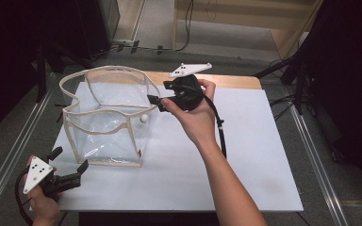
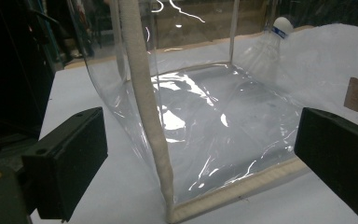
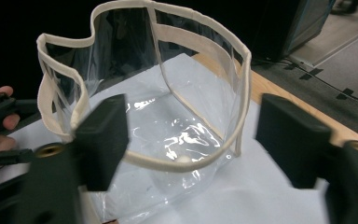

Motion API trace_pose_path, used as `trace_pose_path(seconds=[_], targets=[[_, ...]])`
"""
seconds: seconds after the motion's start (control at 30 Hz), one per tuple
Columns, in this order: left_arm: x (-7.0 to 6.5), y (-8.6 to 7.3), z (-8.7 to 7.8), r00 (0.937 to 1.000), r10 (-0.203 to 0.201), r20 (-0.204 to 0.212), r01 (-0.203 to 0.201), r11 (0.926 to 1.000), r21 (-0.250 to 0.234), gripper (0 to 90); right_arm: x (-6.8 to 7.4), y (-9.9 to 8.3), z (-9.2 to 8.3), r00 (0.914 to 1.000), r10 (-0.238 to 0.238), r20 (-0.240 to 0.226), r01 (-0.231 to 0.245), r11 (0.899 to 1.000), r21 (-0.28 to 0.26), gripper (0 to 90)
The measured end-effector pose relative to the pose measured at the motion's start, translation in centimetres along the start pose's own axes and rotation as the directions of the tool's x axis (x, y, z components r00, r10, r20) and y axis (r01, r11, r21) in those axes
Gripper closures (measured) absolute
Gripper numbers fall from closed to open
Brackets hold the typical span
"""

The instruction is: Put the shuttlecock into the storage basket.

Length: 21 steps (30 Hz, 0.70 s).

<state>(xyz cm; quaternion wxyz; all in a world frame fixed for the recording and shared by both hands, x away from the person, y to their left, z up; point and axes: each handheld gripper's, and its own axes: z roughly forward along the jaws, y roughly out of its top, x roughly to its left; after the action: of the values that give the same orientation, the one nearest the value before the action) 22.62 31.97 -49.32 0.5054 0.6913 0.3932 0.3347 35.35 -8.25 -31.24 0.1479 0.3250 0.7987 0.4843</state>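
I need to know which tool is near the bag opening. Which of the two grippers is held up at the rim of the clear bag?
The right gripper, raised at the clear bag's far-right rim with jaws open. The left gripper sits low by the bag's near bottom corner.

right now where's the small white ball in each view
High view: ball mid-left, at the bag's right wall.
Left gripper view: ball top right, seen through the clear plastic.
Right gripper view: ball low centre, just under the near rim.
Shared landmark: the bag's cream trim.

High view looks down; both gripper views face the clear bag closely, seemingly from opposite sides.
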Motion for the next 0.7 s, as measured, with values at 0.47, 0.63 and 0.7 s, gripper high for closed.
trace_pose_path(seconds=[0.47,0.63,0.7], targets=[[0.0,0.0,0.0,1.0000,0.005,-0.001,-0.005,1.0000,0.001,3.2,-0.9,-2.1,-2.1,0.9995,-0.004,0.030,0.005,1.000,-0.031,0.0],[0.0,0.0,0.0,1.0000,0.005,-0.001,-0.005,1.0000,0.001,3.2,-1.3,-3.2,-2.6,0.9996,0.000,0.027,0.001,0.999,-0.038,0.0],[0.0,0.0,0.0,1.0000,0.007,-0.001,-0.007,1.0000,0.001,3.2,-1.4,-3.6,-2.8,0.9998,0.003,0.019,-0.002,0.999,-0.045,0.0]])
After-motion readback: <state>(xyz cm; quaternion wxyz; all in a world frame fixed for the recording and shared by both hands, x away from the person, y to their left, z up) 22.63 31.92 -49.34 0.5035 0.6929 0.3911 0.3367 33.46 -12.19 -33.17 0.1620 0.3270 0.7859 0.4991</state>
